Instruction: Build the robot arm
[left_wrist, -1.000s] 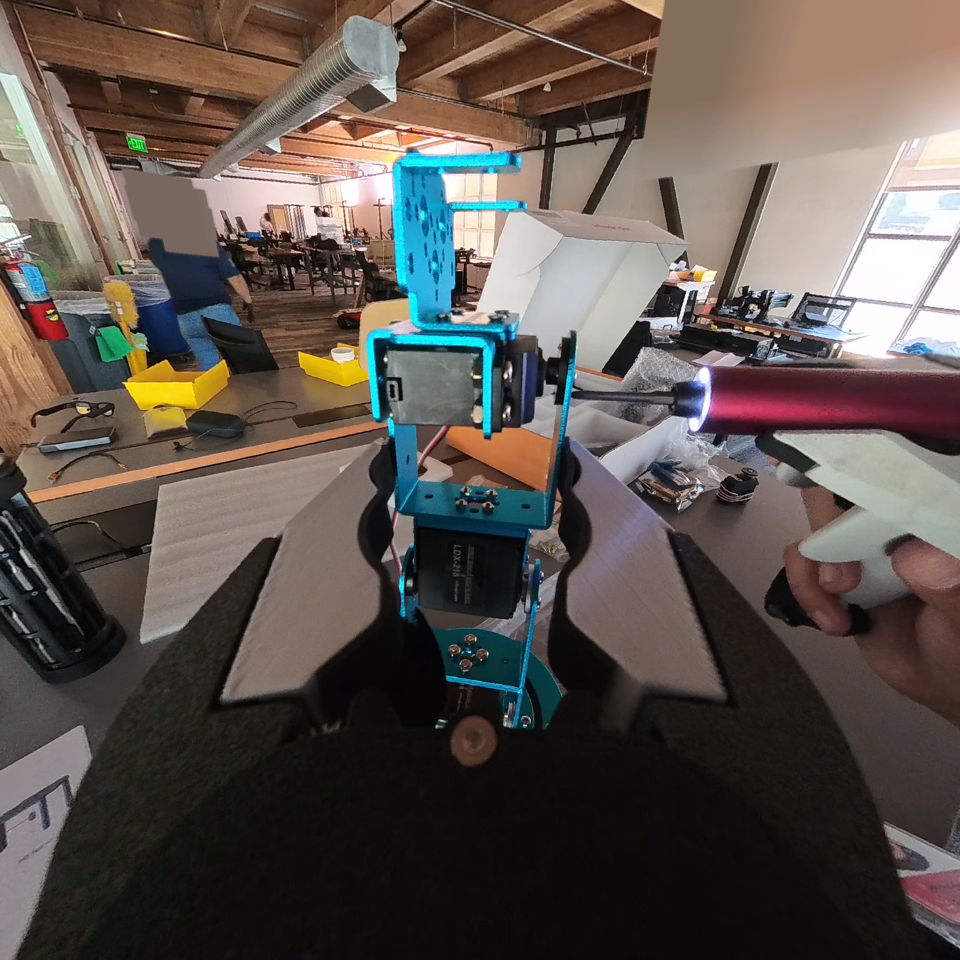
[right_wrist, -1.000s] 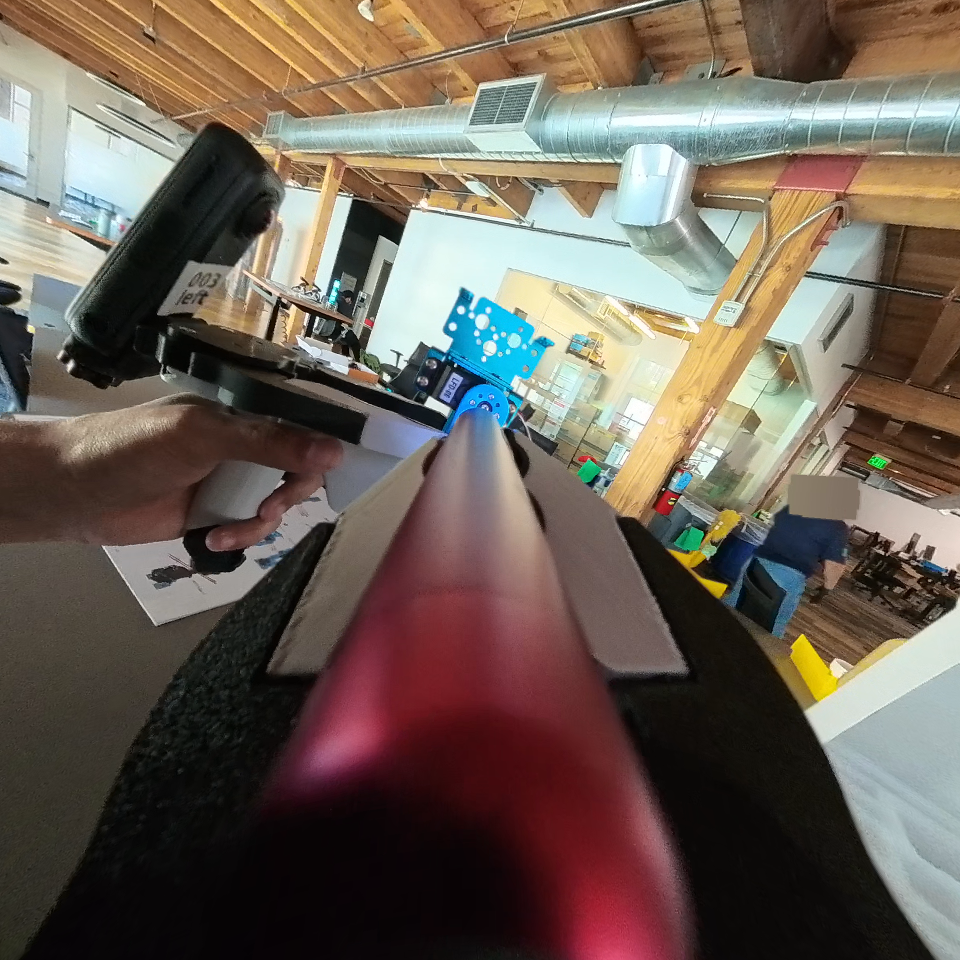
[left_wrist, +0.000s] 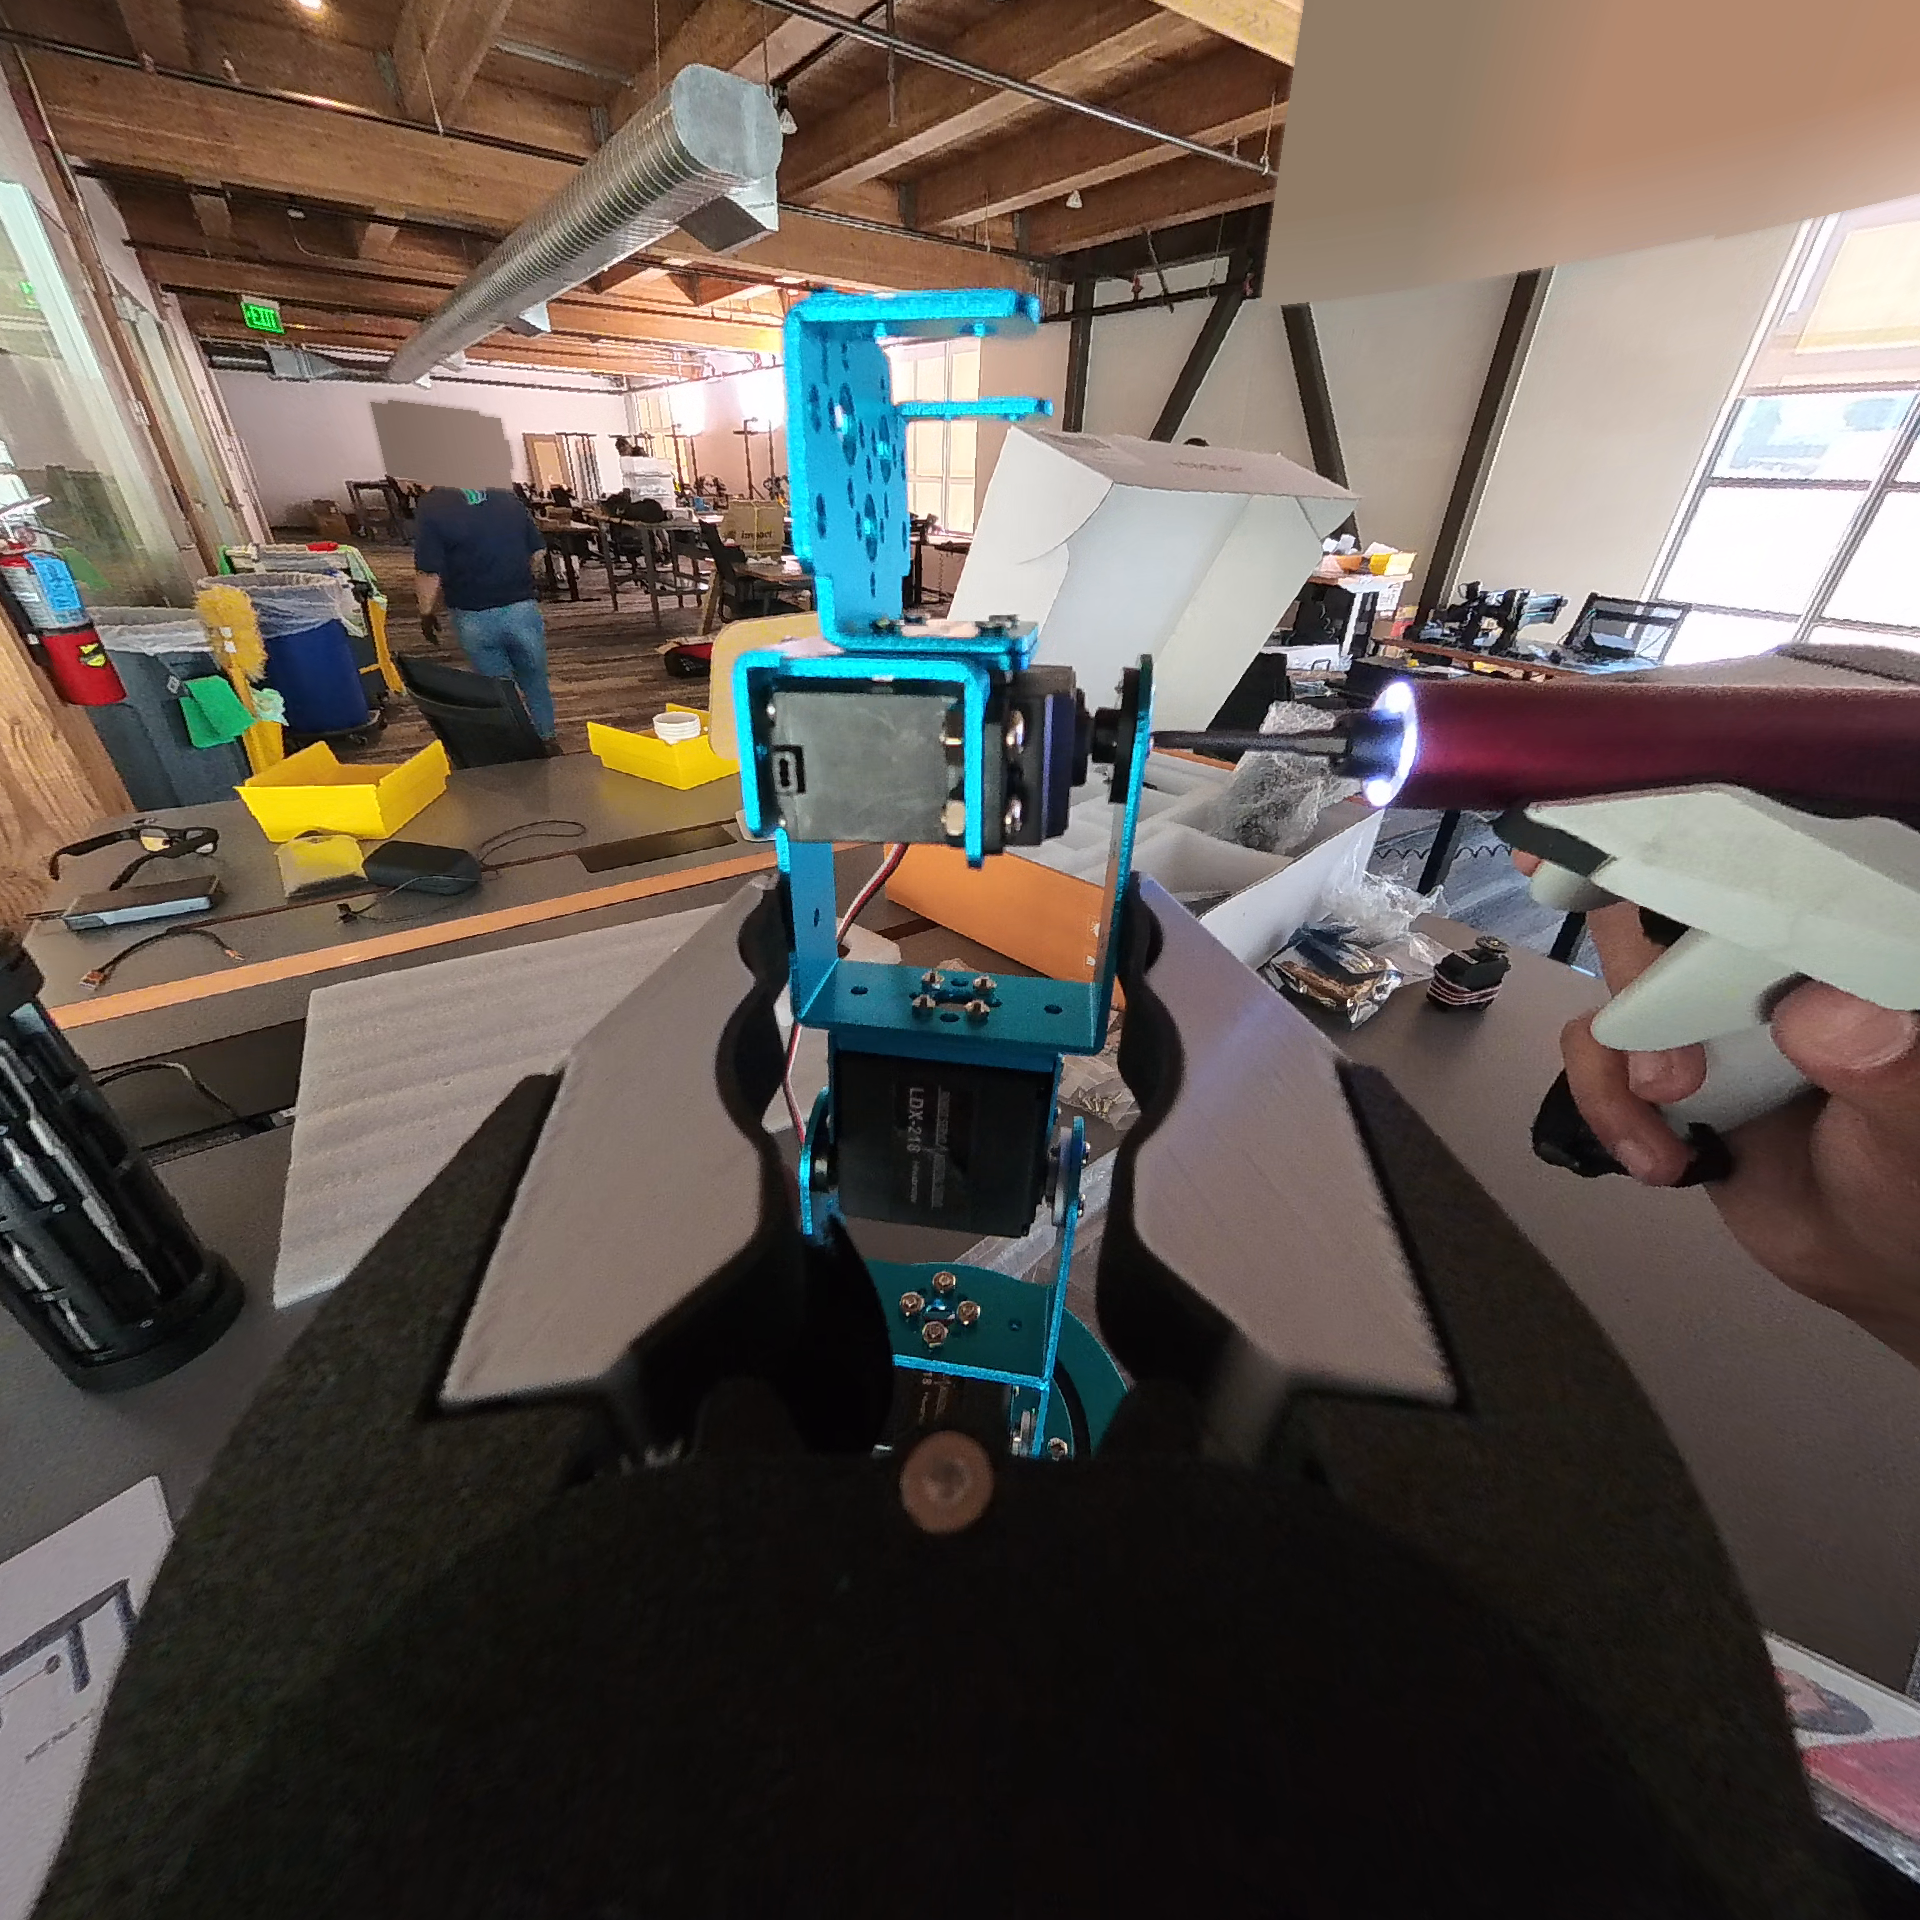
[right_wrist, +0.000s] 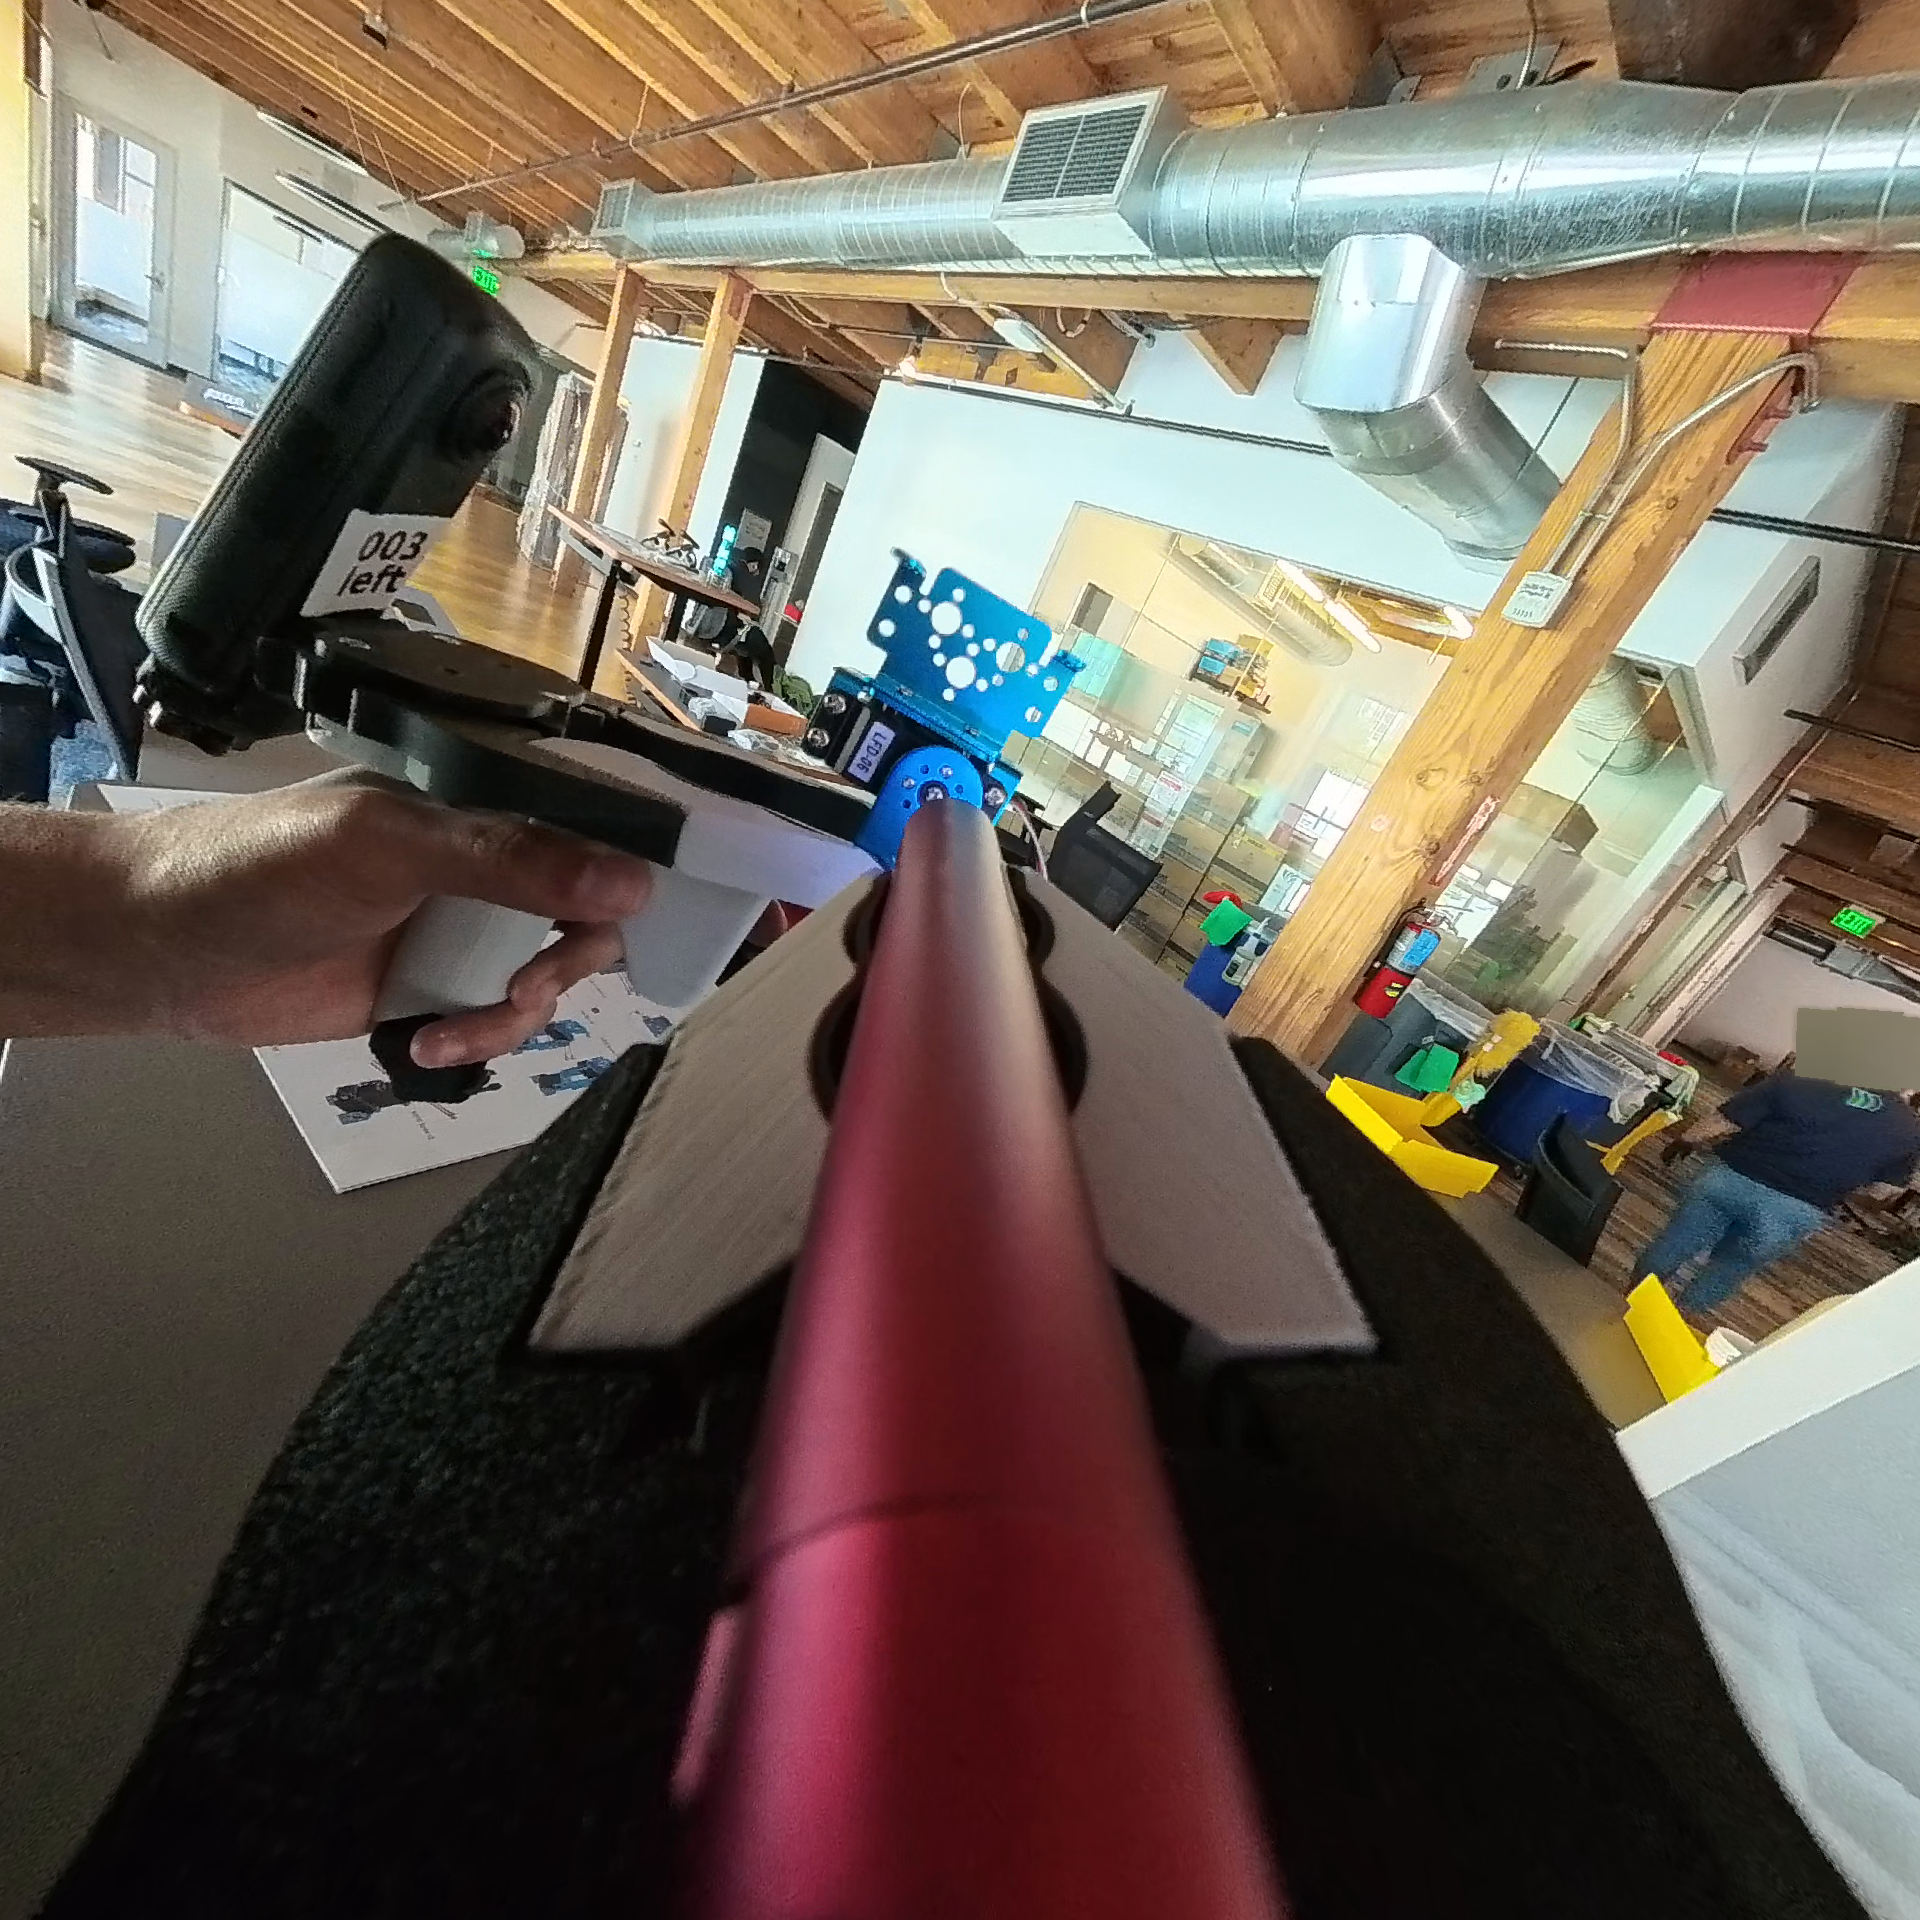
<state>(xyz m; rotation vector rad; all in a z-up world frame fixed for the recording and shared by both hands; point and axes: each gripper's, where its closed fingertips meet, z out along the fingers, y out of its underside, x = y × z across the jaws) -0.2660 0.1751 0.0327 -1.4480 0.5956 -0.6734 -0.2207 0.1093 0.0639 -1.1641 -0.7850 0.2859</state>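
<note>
My left gripper (left_wrist: 951, 935) is shut on a blue metal servo bracket assembly (left_wrist: 894, 748) and holds it upright above the grey table (left_wrist: 1507, 1143). Its fingers (left_wrist: 644, 1122) clamp the lower U-bracket, with black servos stacked inside. My right gripper (right_wrist: 940, 894) is shut on a dark red electric screwdriver (right_wrist: 956, 1299). In the left wrist view the screwdriver (left_wrist: 1662, 743) comes in from the right with its light ring on, and its black bit (left_wrist: 1247, 740) touches the side of the assembly at the upper servo hub. The assembly also shows in the right wrist view (right_wrist: 951, 665), just past the screwdriver's nose.
A white open box (left_wrist: 1132, 582) and bagged parts (left_wrist: 1340, 966) lie behind the assembly. A white foam sheet (left_wrist: 436, 1091) and a black cylinder (left_wrist: 73, 1226) are at left. Yellow bins (left_wrist: 343, 795) sit on a far desk. A printed sheet (right_wrist: 457, 1101) lies on the table. A person (left_wrist: 483, 592) walks far off.
The screwdriver bit stays at the assembly's side. Both grippers hold nearly still. The person in the background has walked farther away.
</note>
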